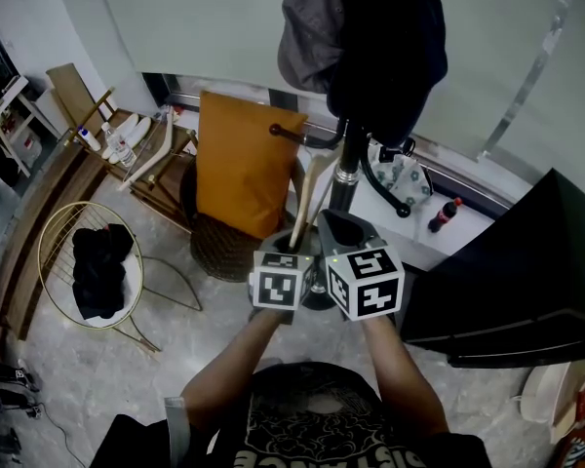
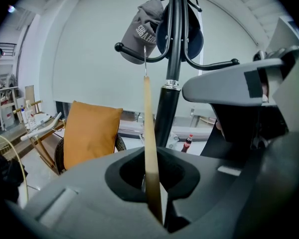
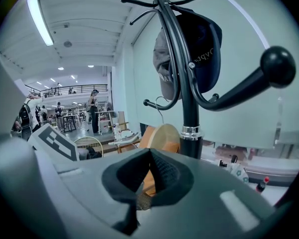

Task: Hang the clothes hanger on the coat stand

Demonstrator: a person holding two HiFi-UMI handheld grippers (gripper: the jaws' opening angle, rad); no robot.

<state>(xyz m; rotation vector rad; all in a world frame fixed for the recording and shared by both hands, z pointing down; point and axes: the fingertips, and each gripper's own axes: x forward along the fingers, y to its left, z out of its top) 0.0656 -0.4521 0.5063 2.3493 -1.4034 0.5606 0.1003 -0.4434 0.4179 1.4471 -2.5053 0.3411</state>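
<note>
The wooden clothes hanger (image 1: 308, 195) stands upright, seen edge-on as a pale strip (image 2: 148, 133). My left gripper (image 2: 154, 193) is shut on its lower end. Its thin metal hook (image 2: 145, 61) reaches up to a curved black arm (image 2: 139, 59) of the coat stand; I cannot tell if the two touch. The coat stand's black pole (image 1: 347, 159) rises just right of the hanger. My right gripper (image 1: 337, 226) sits beside the left one, close to the pole, jaws shut on nothing (image 3: 147, 171). The hanger's rounded shoulder (image 3: 165, 138) shows ahead of it.
A grey cap (image 1: 307, 27) and a dark cap (image 1: 385, 37) hang on the stand's upper hooks. An orange cushion (image 1: 239, 164) on a wicker chair stands left of the pole. A wire basket (image 1: 58, 227) with black clothes is further left. A cola bottle (image 1: 445, 214) and a black cabinet (image 1: 526, 261) are on the right.
</note>
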